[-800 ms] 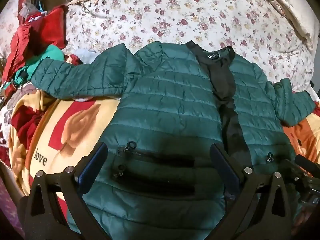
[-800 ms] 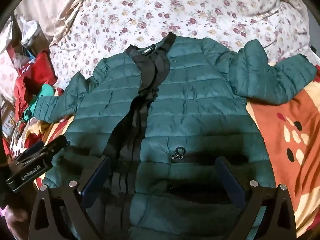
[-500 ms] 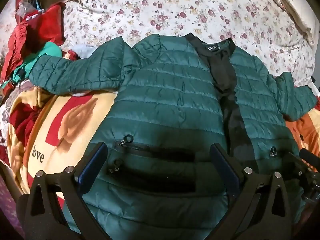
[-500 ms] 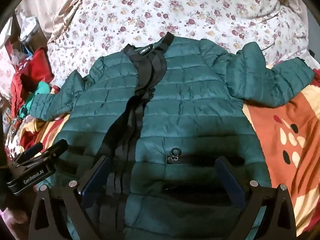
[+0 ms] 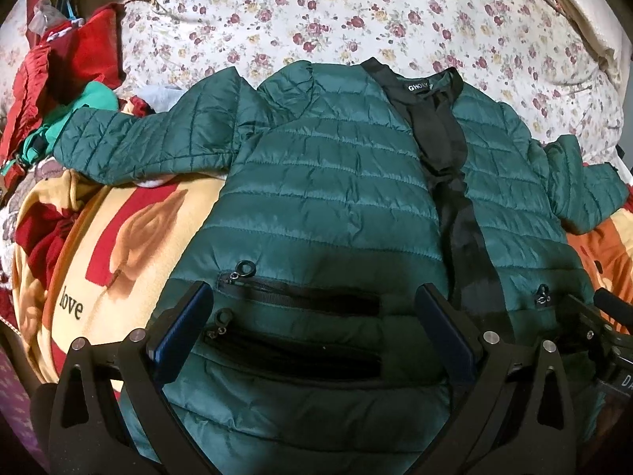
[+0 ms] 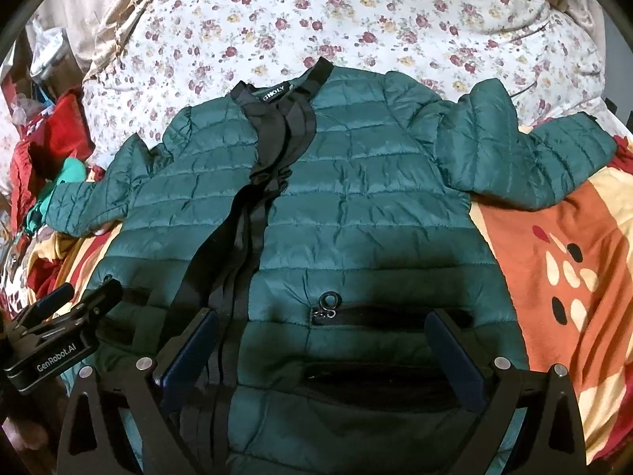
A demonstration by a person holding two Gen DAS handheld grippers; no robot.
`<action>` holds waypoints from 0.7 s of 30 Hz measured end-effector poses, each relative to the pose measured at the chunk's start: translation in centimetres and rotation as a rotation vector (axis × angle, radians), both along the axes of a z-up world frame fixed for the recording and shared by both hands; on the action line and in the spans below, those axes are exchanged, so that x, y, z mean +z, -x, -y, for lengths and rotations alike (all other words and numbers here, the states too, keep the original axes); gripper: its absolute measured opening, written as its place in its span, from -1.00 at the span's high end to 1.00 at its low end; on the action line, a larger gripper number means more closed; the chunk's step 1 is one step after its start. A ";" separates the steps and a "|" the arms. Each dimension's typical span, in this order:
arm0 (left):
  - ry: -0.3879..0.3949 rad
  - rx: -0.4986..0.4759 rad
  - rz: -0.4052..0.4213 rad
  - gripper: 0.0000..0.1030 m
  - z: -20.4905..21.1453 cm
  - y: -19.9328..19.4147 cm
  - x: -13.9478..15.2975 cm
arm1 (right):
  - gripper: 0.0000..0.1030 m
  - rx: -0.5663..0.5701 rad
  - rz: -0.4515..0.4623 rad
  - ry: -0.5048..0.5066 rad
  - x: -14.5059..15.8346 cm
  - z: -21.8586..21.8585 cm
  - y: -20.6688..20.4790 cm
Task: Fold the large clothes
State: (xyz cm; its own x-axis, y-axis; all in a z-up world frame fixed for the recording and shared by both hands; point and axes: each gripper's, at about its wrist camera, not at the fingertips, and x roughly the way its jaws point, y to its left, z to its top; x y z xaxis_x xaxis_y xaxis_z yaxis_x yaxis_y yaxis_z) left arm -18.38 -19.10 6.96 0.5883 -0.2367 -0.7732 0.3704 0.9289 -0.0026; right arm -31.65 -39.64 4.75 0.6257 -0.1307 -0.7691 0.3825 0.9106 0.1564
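Observation:
A dark green quilted jacket lies front up on the bed, sleeves spread out to both sides, with a black zip placket running down its front. My left gripper hovers open above the jacket's left pocket zips, nothing between its fingers. My right gripper hovers open above the right pocket zip, also holding nothing. The left gripper's body shows at the lower left of the right wrist view.
A floral sheet covers the far half of the bed. An orange, red and yellow blanket lies under the jacket. Red and teal clothes pile up at the left edge.
Both grippers have drifted a little toward the jacket's hem and stayed open. The jacket has not moved.

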 end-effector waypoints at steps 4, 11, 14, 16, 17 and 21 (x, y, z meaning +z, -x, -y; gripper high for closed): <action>-0.003 -0.003 -0.005 -0.99 0.0 -0.1 -0.1 | -0.99 0.000 -0.004 0.030 -0.2 -0.1 -0.3; 0.000 -0.001 -0.015 -0.99 0.0 -0.4 -0.2 | -0.99 -0.012 -0.015 0.060 -0.1 0.0 -0.8; 0.008 -0.001 -0.022 -0.99 0.0 -0.5 -0.4 | -0.99 -0.014 -0.018 0.069 -0.1 0.1 -1.1; 0.007 0.002 -0.019 -0.99 0.0 -0.6 -0.5 | -0.99 -0.022 -0.018 0.079 -0.1 0.2 -1.3; 0.004 0.003 -0.022 -0.99 0.0 -0.6 -0.5 | -0.99 -0.023 -0.019 0.075 -0.2 0.3 -1.4; 0.001 0.002 -0.031 -0.99 0.3 -1.1 -0.7 | -0.99 -0.019 -0.022 0.070 -0.3 0.4 -1.7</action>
State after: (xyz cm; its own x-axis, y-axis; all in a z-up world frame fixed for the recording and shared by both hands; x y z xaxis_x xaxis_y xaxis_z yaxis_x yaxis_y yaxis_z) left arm -17.33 -19.35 6.22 0.5650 -0.2361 -0.7906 0.3679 0.9297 -0.0148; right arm -29.97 -40.07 4.47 0.6053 -0.1967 -0.7713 0.4028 0.9114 0.0836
